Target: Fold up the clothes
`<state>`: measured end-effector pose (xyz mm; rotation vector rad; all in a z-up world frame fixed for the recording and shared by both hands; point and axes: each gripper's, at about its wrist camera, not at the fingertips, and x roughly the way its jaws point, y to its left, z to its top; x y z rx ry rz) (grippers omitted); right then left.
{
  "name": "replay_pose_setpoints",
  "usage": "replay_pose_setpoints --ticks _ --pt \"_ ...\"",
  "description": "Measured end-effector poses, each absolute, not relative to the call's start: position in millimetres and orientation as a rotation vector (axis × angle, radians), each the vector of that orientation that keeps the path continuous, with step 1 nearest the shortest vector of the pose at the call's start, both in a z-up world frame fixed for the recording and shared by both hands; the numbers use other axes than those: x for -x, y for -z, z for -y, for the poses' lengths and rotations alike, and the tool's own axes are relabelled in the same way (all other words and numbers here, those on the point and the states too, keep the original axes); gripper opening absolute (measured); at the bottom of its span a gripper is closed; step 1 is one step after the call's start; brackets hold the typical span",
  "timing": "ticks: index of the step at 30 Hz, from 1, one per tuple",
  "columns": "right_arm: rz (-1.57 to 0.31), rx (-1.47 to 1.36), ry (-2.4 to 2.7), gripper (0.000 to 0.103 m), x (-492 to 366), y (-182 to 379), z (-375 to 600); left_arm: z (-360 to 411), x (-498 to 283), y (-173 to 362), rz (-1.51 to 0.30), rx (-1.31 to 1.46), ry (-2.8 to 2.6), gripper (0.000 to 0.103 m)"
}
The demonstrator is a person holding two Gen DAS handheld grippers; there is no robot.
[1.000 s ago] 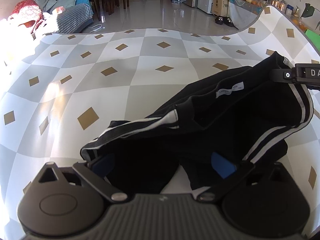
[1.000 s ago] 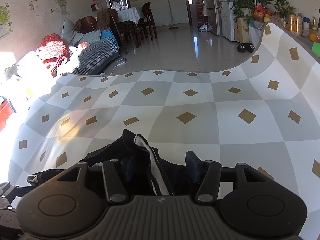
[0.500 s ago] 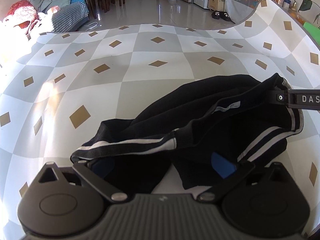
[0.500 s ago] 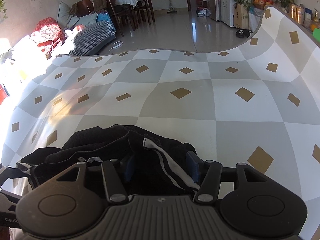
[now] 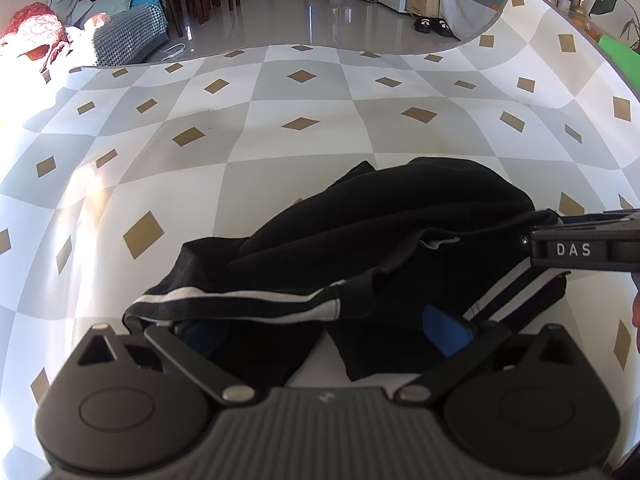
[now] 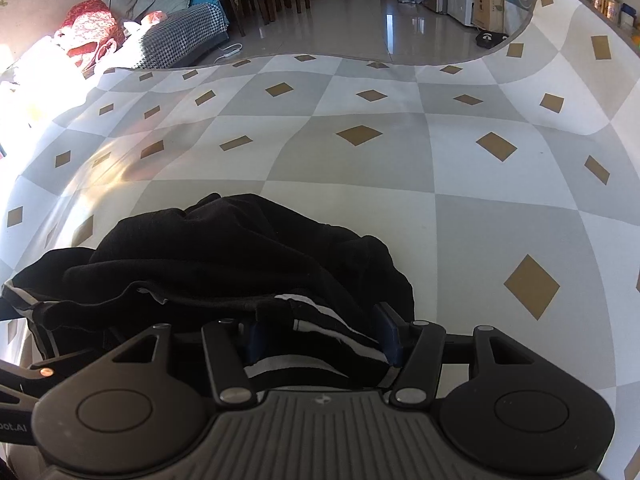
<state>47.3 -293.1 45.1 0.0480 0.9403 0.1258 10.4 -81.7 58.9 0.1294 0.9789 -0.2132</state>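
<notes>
- Black striped fabric garment (image 5: 384, 248) is bunching between both tongs: left gripper (image 5: 324, 328) is standing wide over its white-striped edge, grip unclear; right gripper (image 6: 320, 336) is clutching a striped fold.
- Its long axis is running crosswise, gripper to gripper.
- It is lying on the grey-and-white checkered tablecloth (image 5: 304, 152).

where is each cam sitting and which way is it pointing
Left wrist: sits on the left gripper, looking forward and down across the checked tablecloth at the black striped garment; its own jaws show, the right gripper reaches in from the right edge, and a bit of hand shows below it.
Right wrist: sits on the right gripper, facing the same way; its jaws hold the garment's striped edge, with the left gripper's parts at the lower left.
Shared: garment, tablecloth, the living room beyond.
</notes>
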Motion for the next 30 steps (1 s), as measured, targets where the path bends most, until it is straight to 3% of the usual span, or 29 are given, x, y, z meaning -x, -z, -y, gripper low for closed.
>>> replay_pose_setpoints --ticks 30 --pt "-0.96 -0.055 -0.137 0.066 -73 -9 269 75 -16 -51 -1.013 -0.138 0.179 0.103"
